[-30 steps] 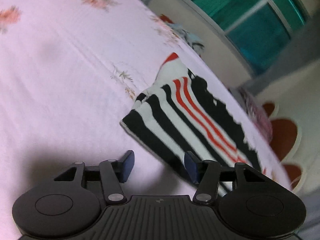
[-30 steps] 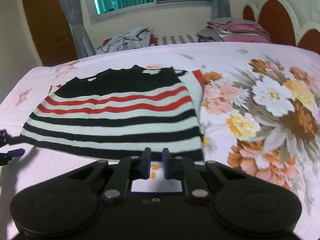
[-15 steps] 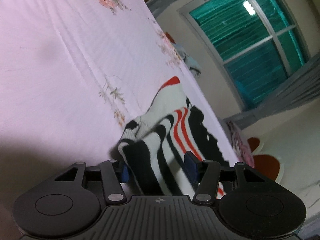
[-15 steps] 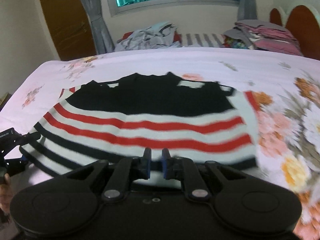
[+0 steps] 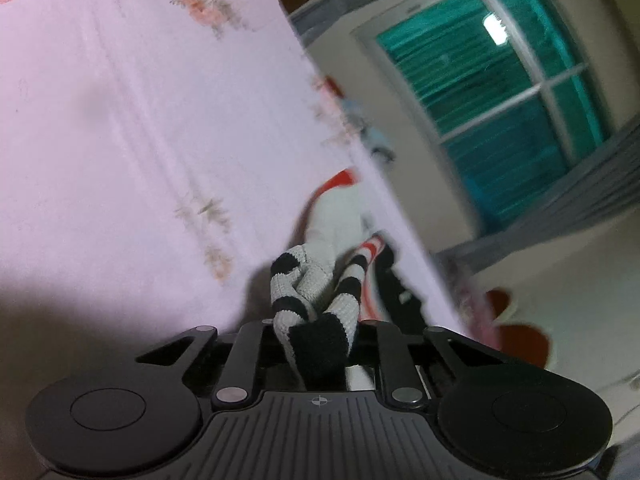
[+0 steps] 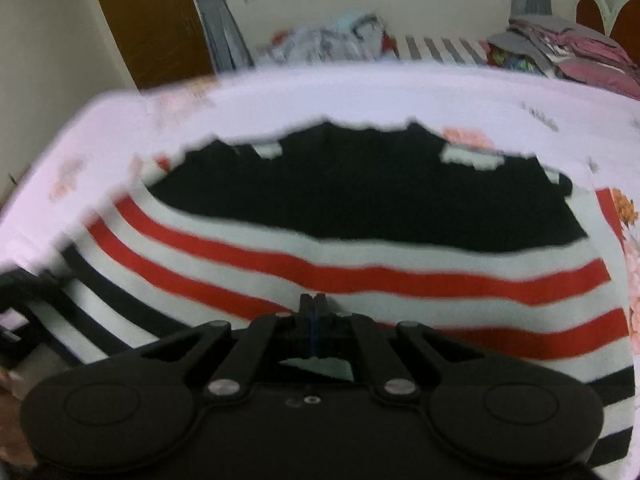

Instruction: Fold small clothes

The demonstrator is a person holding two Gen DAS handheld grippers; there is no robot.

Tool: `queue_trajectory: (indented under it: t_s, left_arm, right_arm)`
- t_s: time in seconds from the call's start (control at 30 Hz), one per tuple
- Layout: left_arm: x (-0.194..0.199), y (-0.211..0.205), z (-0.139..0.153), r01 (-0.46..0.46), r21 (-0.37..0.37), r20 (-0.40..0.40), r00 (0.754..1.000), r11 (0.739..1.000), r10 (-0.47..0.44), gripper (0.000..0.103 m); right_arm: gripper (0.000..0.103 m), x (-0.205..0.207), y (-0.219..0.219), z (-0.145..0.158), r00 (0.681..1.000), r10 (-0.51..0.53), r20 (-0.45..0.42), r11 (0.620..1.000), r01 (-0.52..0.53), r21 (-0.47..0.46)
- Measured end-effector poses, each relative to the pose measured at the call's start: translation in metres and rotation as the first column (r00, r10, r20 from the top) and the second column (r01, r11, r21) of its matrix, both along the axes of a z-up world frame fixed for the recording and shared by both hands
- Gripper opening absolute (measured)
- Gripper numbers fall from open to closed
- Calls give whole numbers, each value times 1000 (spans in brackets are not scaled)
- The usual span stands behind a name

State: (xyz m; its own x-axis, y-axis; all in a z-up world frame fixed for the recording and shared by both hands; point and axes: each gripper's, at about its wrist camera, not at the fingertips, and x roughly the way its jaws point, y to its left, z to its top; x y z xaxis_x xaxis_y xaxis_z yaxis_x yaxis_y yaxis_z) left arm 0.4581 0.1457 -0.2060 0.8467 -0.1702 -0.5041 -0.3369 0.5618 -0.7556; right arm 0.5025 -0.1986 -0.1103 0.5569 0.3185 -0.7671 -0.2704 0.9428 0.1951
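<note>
Sweater [image 6: 360, 264], striped black, white and red, spread mostly flat on the bed [image 6: 360, 92], black upper part toward the far side, striped hem toward the near edge. Hem corner bunched and pinched in the left gripper [image 5: 316, 332], fingers drawn in on a thick wad of knit; rest of the garment trailing away from that corner toward the window [image 5: 496, 92], blurred. Right gripper [image 6: 314, 308] low over the near hem, about mid-width; fingers pressed together with only a thin seam showing between them; whether any fabric is caught there, cannot tell, tips hidden against the stripes. Left tool visible as a dark shape at the left edge of the right view, at the hem's left end. Judged state: fold barely begun. No folded layer visible anywhere; body one layer deep, sleeves not clearly made out. Done so far, seemingly: garment laid out, one corner secured. Left, as judged: second hold confirmed, hem carried over toward the neck or a side brought in, further folds, smoothing. Other clothes [image 6: 332, 36] heaped beyond the bed, a folded stack [image 6: 560, 48] at far right, possibly still to do.
</note>
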Motion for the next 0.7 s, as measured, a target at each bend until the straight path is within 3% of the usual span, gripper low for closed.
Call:
queue_trajectory:
  t_s: [0.07, 0.13, 0.5, 0.7]
  left_arm:
    - [3, 6, -12, -1, -45, -4, 1000, 999, 1, 16]
    - [7, 1, -5, 12, 6, -13, 1000, 1000, -12, 16]
    - [0, -18, 42, -5, 111, 6, 1000, 994, 4, 16]
    - [3, -53, 88, 55, 244, 53, 996, 968, -70, 15]
  right_arm:
    - [0, 2, 1, 1, 1000, -12, -12, 1000, 12, -1]
    - [0, 2, 4, 1, 1000, -7, -11, 1000, 6, -22]
    - [0, 5, -1, 1, 998, 60, -10, 998, -60, -18]
    - [0, 10, -9, 1, 995, 96, -24, 995, -95, 20]
